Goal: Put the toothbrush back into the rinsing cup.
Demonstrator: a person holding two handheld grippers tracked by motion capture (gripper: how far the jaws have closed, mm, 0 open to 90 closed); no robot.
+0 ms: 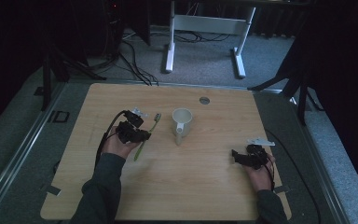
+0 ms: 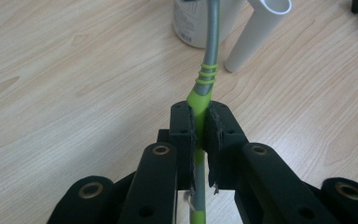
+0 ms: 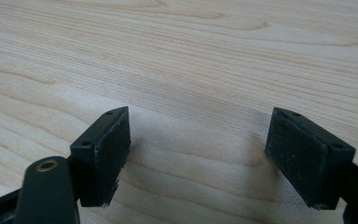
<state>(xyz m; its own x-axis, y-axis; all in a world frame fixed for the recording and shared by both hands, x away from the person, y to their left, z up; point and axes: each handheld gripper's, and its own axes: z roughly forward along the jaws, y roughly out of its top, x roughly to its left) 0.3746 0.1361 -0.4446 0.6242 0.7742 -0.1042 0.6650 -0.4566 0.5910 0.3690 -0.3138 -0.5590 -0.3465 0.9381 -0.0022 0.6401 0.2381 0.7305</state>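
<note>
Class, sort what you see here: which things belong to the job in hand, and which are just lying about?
In the job: left gripper, fingers shut on the toothbrush; white mug close by.
Lying about: right gripper, open over bare table; white desk frame and floor cables behind.

Light wood-grain table [image 1: 200,177] with rounded corners, white mug [image 1: 182,120] standing upright near its middle with handle toward the near edge, small grey round cap [image 1: 204,100] set in the tabletop near the far edge
</note>
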